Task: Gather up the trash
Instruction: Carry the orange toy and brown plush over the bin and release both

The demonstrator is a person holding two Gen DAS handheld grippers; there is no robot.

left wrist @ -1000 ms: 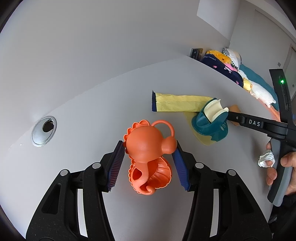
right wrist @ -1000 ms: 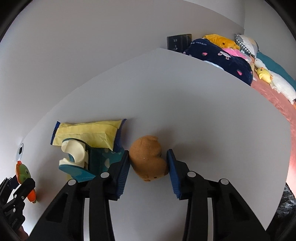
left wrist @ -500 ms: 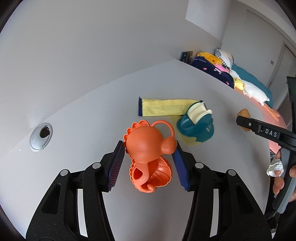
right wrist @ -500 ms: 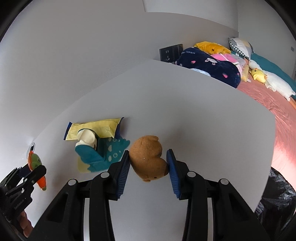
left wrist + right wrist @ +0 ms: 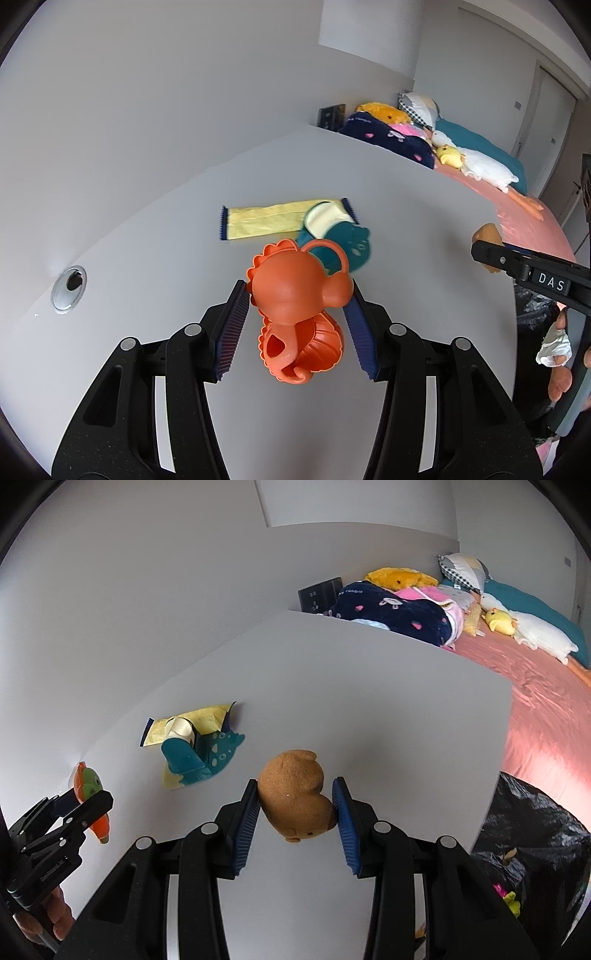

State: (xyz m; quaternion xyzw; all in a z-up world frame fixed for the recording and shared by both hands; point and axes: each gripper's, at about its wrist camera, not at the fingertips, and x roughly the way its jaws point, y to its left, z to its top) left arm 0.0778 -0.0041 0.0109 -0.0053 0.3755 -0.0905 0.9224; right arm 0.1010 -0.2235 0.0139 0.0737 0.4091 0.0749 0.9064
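My left tool (image 5: 295, 325) is closed on an orange plastic toy (image 5: 297, 295), its blue pads pressed to either side, and the toy hangs clear above the white surface (image 5: 147, 280). My right tool (image 5: 295, 812) is clamped the same way on a brown plush toy (image 5: 295, 799), also lifted off the surface. Between them, toward the middle of the surface, a yellow wrapper (image 5: 266, 219) lies flat with a teal tape dispenser (image 5: 338, 236) resting across its right end — both sit well in from every edge. In the left-wrist view there is bare white room all around the held toy: to the left as far as a round metal grommet (image 5: 68, 290) set into the surface at mid-left, and forward up to the wrapper. In the right-wrist view the surface's far edge runs across the upper middle of the frame and its right edge drops steeply down the right side; the wide stretch from the plush toy to that corner is open. Just past that right edge, at lower right, a black trash bag (image 5: 532, 853) stands open below the surface level, with a few small bright scraps inside. Beyond it a bed with a pink sheet (image 5: 546, 709) fills the right of the frame, piled at its head with a navy blanket (image 5: 391, 616) and soft toys. White walls close the scene behind the surface — a dark switch panel (image 5: 319, 594) sits low on the far one.
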